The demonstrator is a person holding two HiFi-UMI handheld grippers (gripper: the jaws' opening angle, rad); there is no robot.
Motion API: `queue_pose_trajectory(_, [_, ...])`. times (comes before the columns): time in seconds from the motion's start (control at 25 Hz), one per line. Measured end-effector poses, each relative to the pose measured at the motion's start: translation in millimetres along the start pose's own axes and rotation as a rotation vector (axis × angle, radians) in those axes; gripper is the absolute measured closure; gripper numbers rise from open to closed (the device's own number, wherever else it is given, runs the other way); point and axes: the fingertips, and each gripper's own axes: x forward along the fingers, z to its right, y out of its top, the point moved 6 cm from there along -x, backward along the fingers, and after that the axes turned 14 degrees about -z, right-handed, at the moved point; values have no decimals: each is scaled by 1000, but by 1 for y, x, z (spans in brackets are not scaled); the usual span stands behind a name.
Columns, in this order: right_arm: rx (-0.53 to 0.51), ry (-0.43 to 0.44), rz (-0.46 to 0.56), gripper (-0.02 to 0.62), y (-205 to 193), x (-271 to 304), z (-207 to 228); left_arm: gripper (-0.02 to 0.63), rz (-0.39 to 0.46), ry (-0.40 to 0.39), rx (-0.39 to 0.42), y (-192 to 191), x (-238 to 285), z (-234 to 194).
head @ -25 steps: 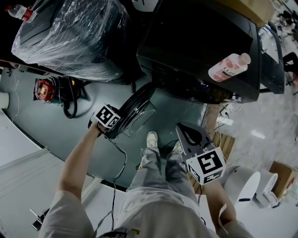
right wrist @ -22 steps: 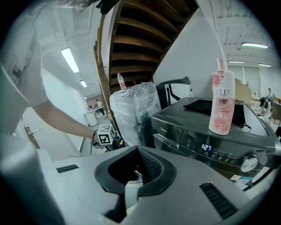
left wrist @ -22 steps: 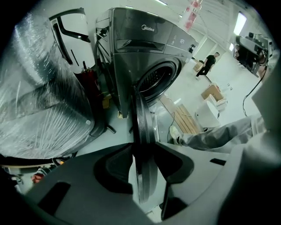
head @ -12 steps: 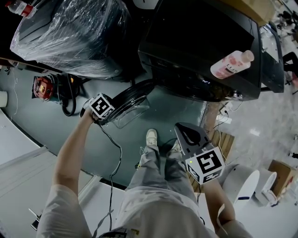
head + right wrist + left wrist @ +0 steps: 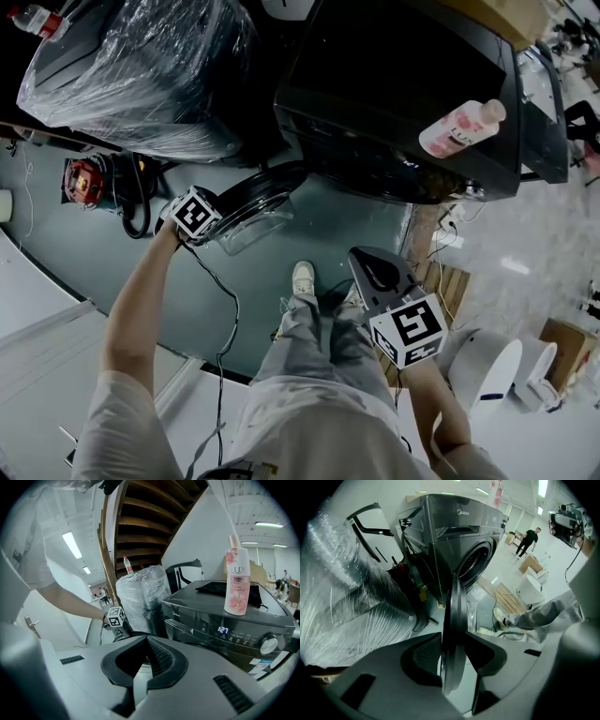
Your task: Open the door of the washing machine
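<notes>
Left gripper view: your left tongs (image 5: pixel 453 654) clamp the rim of the open door (image 5: pixel 457 599) of the washing machine (image 5: pixel 440 536). Your right tongs (image 5: pixel 146 641) appear closed together and empty.

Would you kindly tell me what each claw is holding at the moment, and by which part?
The left claw grips the washing machine door by the edge of its round rim. The right claw holds nothing.
</notes>
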Motion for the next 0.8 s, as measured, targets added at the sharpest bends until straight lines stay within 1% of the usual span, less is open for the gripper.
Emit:
queue_pose_trajectory(0.16, [9,-24,16,572,2,-9,5,443,70,74,-32,-1,-6,2])
queue_pose_trajectory(0.32, [12,-41,43,572,9,-21,5,443,140,152,-101,-4,-16,10])
queue_pose_trajectory(0.4, [12,-43,63,572,14,-28,3,464,194,192,-127,-2,-31,18])
queue_pose_trajectory(0.52, [11,-55,97,572,20,-42,-1,495,326,212,-186,7,-62,35])
queue_pose_trajectory(0.6, [3,-75,124,572,24,-55,-4,527,421,219,-205,19,-90,48])
queue_pose_trajectory(0.68, [-5,-97,154,572,28,-68,-5,530,506,242,-188,32,-121,62])
queue_pose_trajectory(0.8, [-9,-126,197,572,32,-91,-6,540,621,264,-133,51,-166,90])
